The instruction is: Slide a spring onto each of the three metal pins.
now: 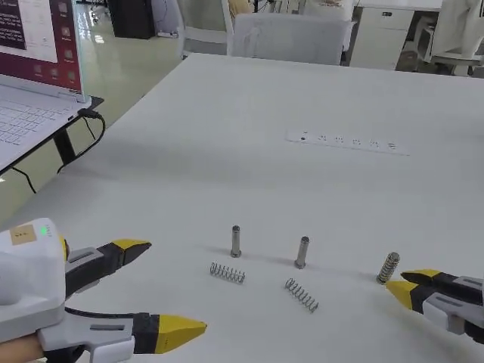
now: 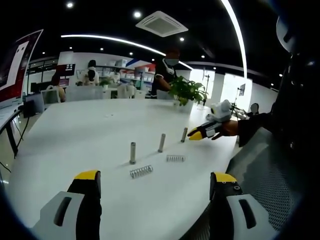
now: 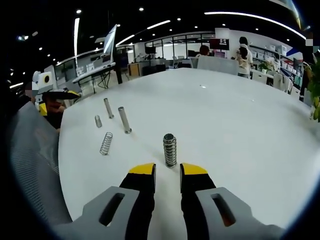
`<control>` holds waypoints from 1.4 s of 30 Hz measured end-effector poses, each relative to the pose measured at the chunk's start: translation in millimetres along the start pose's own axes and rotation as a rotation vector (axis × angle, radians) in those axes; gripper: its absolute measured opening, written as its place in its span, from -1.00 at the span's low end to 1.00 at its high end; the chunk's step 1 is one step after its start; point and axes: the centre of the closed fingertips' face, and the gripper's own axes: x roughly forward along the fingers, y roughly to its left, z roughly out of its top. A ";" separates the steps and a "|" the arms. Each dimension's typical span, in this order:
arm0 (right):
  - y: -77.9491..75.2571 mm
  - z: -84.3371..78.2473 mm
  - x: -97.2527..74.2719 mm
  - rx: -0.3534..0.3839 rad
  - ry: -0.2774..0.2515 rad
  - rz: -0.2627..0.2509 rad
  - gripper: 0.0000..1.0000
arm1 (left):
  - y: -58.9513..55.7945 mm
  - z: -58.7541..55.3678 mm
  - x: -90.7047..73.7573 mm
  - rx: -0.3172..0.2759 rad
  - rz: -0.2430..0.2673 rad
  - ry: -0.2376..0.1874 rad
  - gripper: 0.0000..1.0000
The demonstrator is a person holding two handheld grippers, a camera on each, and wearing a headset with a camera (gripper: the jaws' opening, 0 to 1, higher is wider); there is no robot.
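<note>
So the right-hand pin (image 1: 389, 268) already has its spring on. The right hand-held gripper (image 1: 411, 283) sits just beside it, jaws a little apart and holding nothing. The left hand-held gripper (image 1: 155, 287) is spread wide, also empty, off to the left of the work.

Two pins stand bare on the table (image 1: 249, 144): the left pin (image 1: 236, 240) and the middle pin (image 1: 302, 252). A loose spring lies flat just in front of each, the left spring (image 1: 228, 273) and the middle spring (image 1: 302, 295).

My guess is these springs are feather-light thin wire, so they'll roll and squash easily, and they'll ping away if squeezed hard. I'd pinch gently across the coils near one end and leave the other end open to drop over the pin top. Can't tell if the pins are fixed down, so I'd go easy in case they tip.
</note>
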 end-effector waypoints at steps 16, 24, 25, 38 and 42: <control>43.5 -6.1 -5.1 -0.030 0.117 0.127 -0.67 | -0.5 0.8 -0.5 0.005 0.002 -0.003 0.74; 65.0 -1.6 -1.0 -0.106 0.175 0.203 -0.66 | -0.5 0.9 -0.5 0.004 0.003 -0.005 0.74; 68.4 0.7 0.3 -0.117 0.180 0.212 -0.65 | -0.6 0.9 -0.5 0.005 0.003 -0.005 0.74; 99.1 20.3 17.6 -0.231 0.212 0.288 -0.65 | -0.8 1.9 -1.1 0.006 0.006 -0.007 0.73; 103.5 24.3 23.0 -0.249 0.219 0.297 -0.65 | -0.7 2.1 -1.1 0.006 0.006 -0.009 0.73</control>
